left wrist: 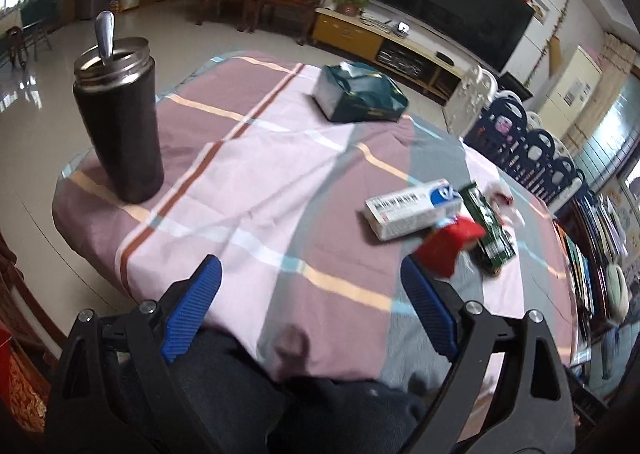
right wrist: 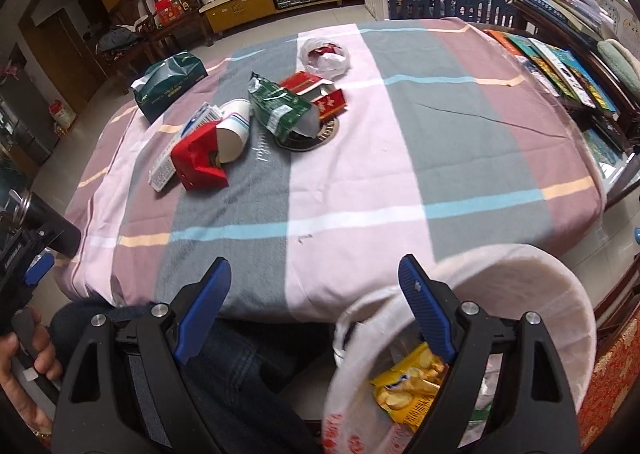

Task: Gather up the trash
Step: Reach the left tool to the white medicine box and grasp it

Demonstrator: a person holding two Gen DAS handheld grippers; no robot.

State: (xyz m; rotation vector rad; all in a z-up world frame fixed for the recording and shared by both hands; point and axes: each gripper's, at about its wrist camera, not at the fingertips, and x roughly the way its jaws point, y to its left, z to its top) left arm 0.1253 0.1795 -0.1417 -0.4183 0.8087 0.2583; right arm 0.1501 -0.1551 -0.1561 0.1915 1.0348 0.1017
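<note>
Trash lies in a heap on the checked tablecloth (right wrist: pixel 360 181): a red carton (right wrist: pixel 198 163), a paper cup (right wrist: pixel 234 133), a white and blue box (right wrist: pixel 180 145), a green foil bag (right wrist: pixel 280 109), red packets (right wrist: pixel 330 101) and a clear plastic bag (right wrist: pixel 324 57). The red carton (left wrist: pixel 448 244), the white and blue box (left wrist: pixel 416 209) and the green bag (left wrist: pixel 488 230) also show in the left wrist view. My left gripper (left wrist: pixel 312 302) is open and empty at the table's near edge. My right gripper (right wrist: pixel 316 302) is open and empty, above a white bin (right wrist: pixel 528 294) lined with a bag and holding a yellow snack packet (right wrist: pixel 408 386).
A black steel flask (left wrist: pixel 120 125) with a spoon stands at the table's left edge. A green tissue pack (left wrist: pixel 360 93) lies at the far side. A metal ashtray (right wrist: pixel 316 133) sits under the green bag. Books (right wrist: pixel 560 65) lie on a bench at the right.
</note>
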